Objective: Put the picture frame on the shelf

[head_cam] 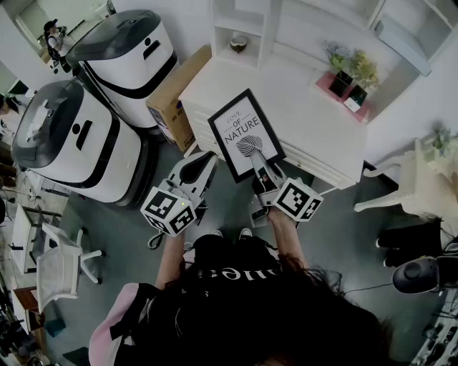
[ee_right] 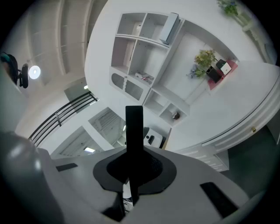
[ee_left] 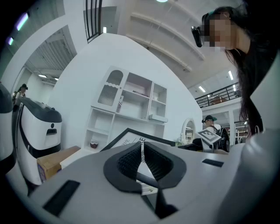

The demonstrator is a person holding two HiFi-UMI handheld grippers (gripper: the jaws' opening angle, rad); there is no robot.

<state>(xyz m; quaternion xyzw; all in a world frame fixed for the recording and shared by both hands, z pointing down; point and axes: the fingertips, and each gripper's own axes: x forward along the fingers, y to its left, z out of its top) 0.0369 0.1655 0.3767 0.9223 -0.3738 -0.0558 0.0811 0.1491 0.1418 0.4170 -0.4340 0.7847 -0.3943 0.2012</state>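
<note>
Picture frame [head_cam: 243, 132]: black-edged, with a print reading "LOVE OF NATURE"; I hold it tilted in the air over the front of the white worktop [head_cam: 300, 100], short of the shelf.
White machines [head_cam: 71, 136]: two stand on the floor at far left.
Cardboard box [head_cam: 175, 93]: between the machines and the worktop.
Left gripper [head_cam: 209, 159]: jaws drawn narrow with nothing between them, tips just beside the frame's lower left edge.
Right gripper [head_cam: 259, 161]: jaws clamped on the frame's lower edge, which I see edge-on between the pads.
Shelf [head_cam: 243, 21]: white, with open compartments, at the worktop's back.
Plants [head_cam: 354, 71]: at the worktop's right end.
</note>
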